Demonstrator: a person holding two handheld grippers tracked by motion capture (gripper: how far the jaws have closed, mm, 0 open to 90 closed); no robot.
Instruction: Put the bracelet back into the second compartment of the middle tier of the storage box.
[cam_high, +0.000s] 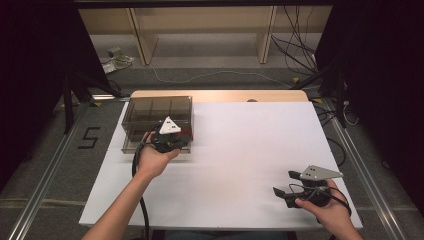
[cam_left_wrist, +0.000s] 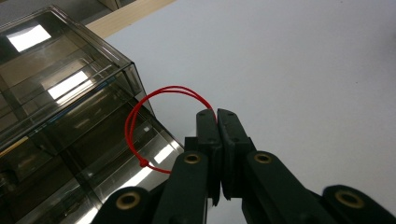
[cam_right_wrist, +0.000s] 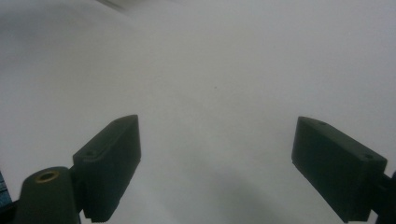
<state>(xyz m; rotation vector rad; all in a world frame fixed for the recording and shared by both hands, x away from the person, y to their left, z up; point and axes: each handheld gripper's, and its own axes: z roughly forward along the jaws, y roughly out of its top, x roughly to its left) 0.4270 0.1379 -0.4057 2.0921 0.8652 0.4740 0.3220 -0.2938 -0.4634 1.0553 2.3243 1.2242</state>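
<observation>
My left hand-held gripper pinches the red loop thinly beside the box, so I may drop it; the right hand-held gripper idles spread.

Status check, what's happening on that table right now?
Left gripper shut on red string loop, beside smoky plastic box. Right gripper open over bare white table. Nothing in the way.
</observation>
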